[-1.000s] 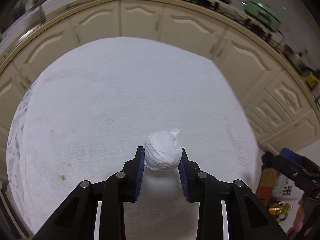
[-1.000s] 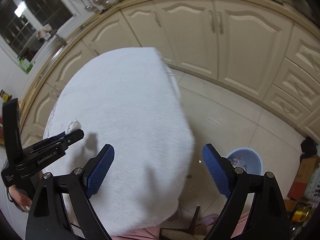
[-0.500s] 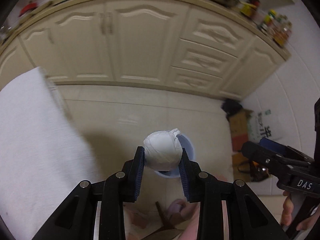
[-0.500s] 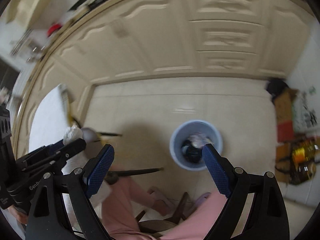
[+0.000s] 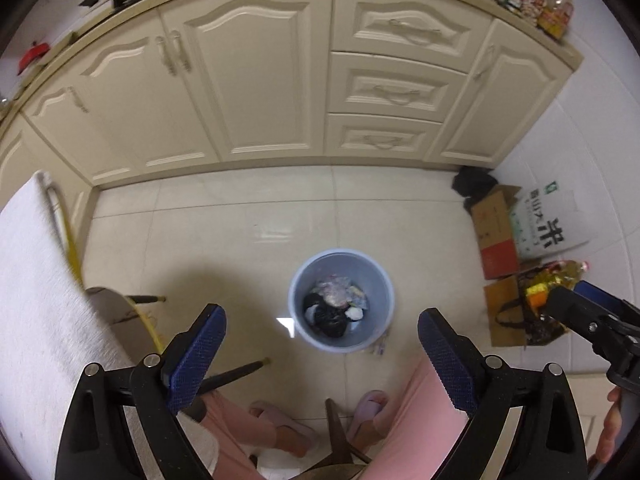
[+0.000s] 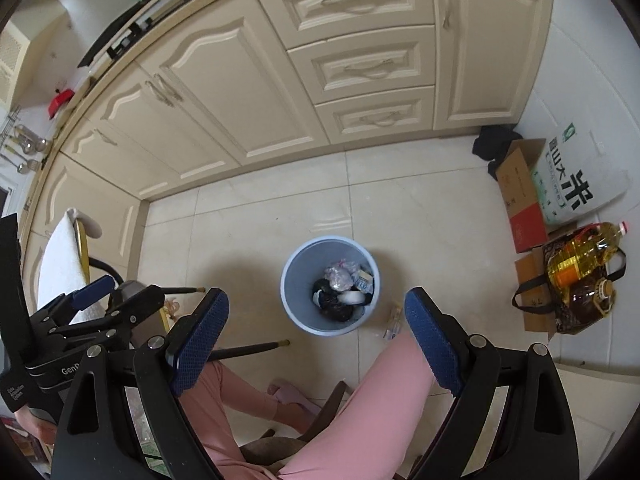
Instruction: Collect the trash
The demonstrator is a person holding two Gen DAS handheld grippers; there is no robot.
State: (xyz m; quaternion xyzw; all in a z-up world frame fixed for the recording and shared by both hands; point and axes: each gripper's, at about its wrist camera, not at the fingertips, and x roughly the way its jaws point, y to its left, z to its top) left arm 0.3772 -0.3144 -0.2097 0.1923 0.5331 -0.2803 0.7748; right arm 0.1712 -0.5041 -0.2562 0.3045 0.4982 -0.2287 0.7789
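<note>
- At the far left, the table [image 5: 36, 280] under its white towel-like cloth shows only an edge, with a yellow rim and dark chair legs [image 5: 232, 372] poking out beside it.
- The left gripper [image 5: 322, 344] points steeply down at the floor; its jaws have just been opening and now stand spread wide, with nothing between the blue pads [image 5: 198, 352].
- Straight past that gap, on the cream floor tiles [image 5: 240, 240], stands the pale blue bin [image 5: 298, 280] (the task's thing). It is upright and open-topped, out from the cabinets.
- Inside the bin lies the trash [image 5: 336, 308]: a dark bag, crumpled plastic, and a white rounded piece [image 6: 352, 298] towards the near side. Whether that piece is a paper wad cannot be told.
- A small scrap of wrapper [image 6: 394, 320] lies on the tiles just right of the bin, outside it.
- The right gripper [image 6: 316, 342] also points down over the bin, jaws spread wide and empty.
- Below both grippers are the person's pink trouser legs [image 6: 372, 408] and slippers [image 5: 368, 404].
- Along the far side runs a row of cream cabinets [image 5: 248, 80] with drawers.
- At the right, against the wall, sit a cardboard box [image 6: 524, 196], a white sack with printed characters [image 6: 576, 180] and a bottle of yellow oil [image 6: 580, 256] in a dark-handled bag.
</note>
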